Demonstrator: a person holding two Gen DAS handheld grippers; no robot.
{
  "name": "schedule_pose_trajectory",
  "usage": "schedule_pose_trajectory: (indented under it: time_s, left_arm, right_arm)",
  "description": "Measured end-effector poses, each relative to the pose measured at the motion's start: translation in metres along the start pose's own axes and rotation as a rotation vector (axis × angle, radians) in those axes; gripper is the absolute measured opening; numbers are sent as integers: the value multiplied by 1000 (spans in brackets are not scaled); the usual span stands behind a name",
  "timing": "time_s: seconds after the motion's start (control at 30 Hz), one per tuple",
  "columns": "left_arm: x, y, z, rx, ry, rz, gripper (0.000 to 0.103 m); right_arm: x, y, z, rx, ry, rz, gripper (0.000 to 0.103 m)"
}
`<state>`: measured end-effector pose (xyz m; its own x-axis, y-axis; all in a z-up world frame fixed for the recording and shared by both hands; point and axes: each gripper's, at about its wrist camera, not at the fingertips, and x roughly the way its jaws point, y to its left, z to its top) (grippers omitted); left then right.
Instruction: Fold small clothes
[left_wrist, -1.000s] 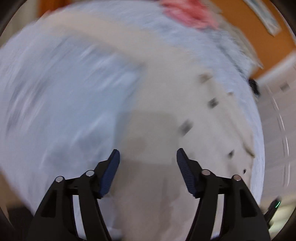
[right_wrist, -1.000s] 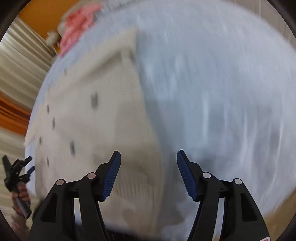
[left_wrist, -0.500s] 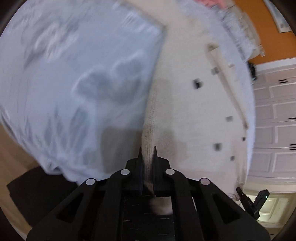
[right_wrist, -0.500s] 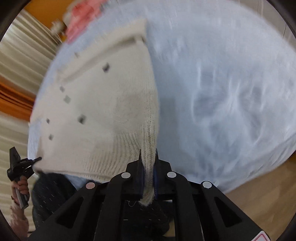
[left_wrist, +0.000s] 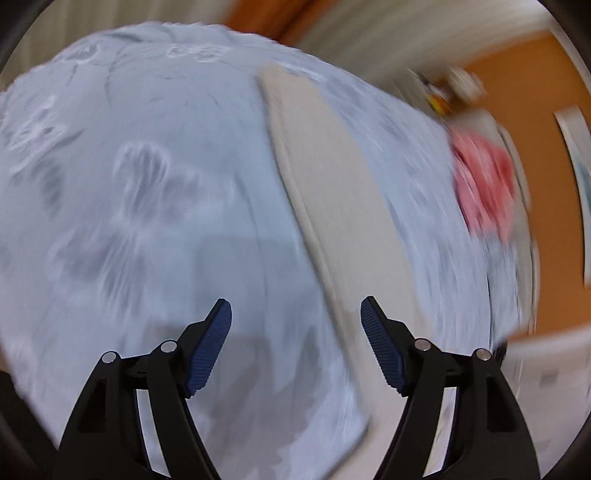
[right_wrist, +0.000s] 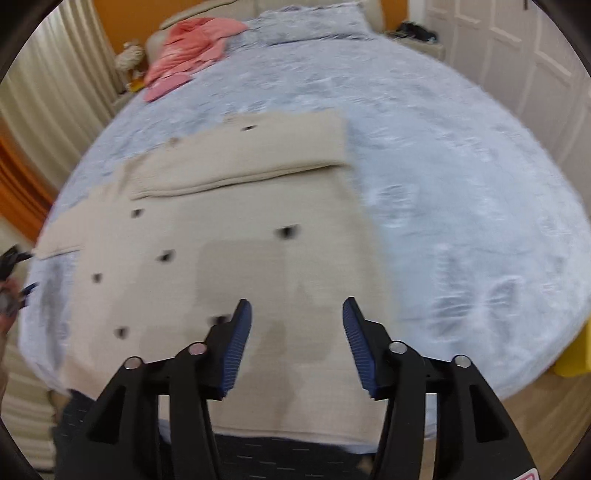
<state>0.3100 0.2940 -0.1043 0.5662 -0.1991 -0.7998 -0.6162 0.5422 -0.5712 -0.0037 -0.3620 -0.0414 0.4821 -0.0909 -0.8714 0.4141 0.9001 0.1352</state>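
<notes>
Jaws apart on both grippers, nothing held. Right gripper (right_wrist: 296, 317) over lower part of cream knit garment (right_wrist: 236, 258); cloth fills gap between pads and runs out ahead and to pad-left. Left gripper (left_wrist: 295, 317) over pale blue bedspread (left_wrist: 129, 177); same garment (left_wrist: 332, 192) seen as long strip ahead and slightly pad-right of its jaws, heavy motion blur, detail not readable.

Garment lying flat on bedspread, dark small motifs scattered on it. One sleeve panel (right_wrist: 243, 155) looks folded across top of body, ahead of right jaws, edge roughly straight. Hem side nearest right jaws, no fold seen there.

Progress est.: early-to-mid. Spread-flat done; one sleeve fold prob. done. Left: other sleeve/side (state unclear, far pad-left, blurred), then hem-to-collar fold(s), then stacking.

Pink clothing (right_wrist: 188, 48) bunched far ahead, pad-left, near headboard end; likely unfolded, prob. next item. White cupboard doors (right_wrist: 524, 59) far pad-right.
</notes>
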Motion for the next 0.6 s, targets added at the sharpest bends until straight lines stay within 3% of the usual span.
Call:
schedule_pose_trajectory:
  time_s: [0.1, 0.23, 0.27, 0.33, 0.37, 0.4, 0.47, 0.6]
  left_arm:
    - [28, -7, 23, -55, -47, 26, 70]
    - [52, -24, 40, -10, -112, 102, 73]
    - [52, -28, 43, 6, -131, 120, 69]
    - [55, -38, 45, 51, -146, 134, 28]
    - [57, -40, 47, 61, -115, 102, 7]
    - [47, -30, 49, 57, -115, 97, 6]
    - [28, -46, 44, 73, -193, 40, 6]
    - [-26, -131, -5, 348, -272, -127, 5]
  right_arm:
    - [16, 32, -4, -17, 43, 59, 52]
    - [34, 51, -19, -24, 91, 99, 53]
    - [38, 52, -21, -21, 101, 102, 53]
    - [46, 54, -27, 0, 127, 110, 54]
    - [48, 54, -29, 9, 132, 116, 53]
    - [50, 53, -31, 19, 130, 118, 53]
    - [49, 52, -36, 24, 123, 123, 54]
    - [53, 45, -43, 53, 122, 154, 54]
